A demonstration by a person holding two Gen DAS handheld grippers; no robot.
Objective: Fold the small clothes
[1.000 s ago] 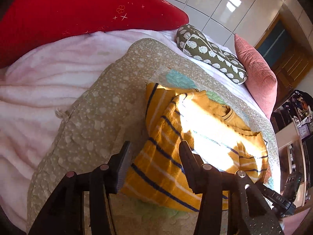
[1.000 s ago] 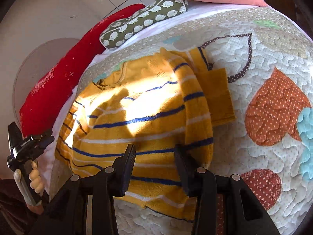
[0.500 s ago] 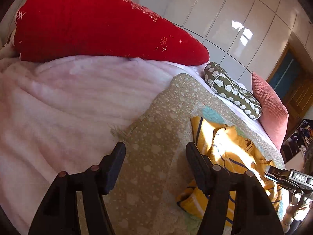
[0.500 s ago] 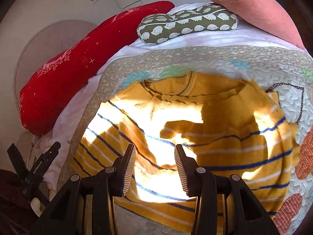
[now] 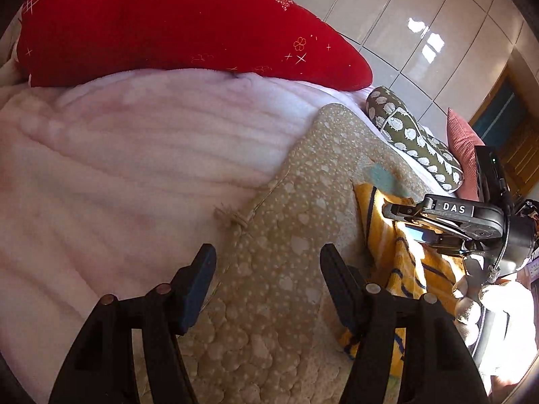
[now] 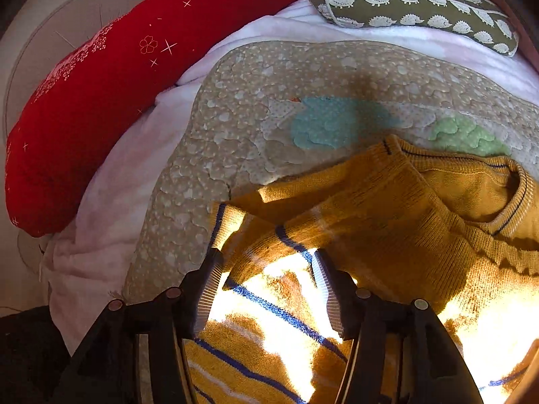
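Yellow striped sweater [image 6: 387,235] spread on the quilt [image 6: 269,77] of the bed, neckline away at the upper right, body running down toward the right gripper [image 6: 266,279]. Sleeve [image 6: 269,232] folded across the body, its striped cuff end lying just ahead of and between the right fingers [image 6: 209,286]. Fingers opening, about half spread, straddling knit fabric without pressing on it; nothing gripped. Sleeve's long axis slanting from cuff at lower left up toward the shoulder at the right.

Left gripper [image 5: 266,282] off to the side over bare quilt, fingers parted about halfway and empty; sweater [image 5: 397,269] lying to its right, near but apart. Right hand clearly nearer the sleeve, so likely the one to act next on that fold.
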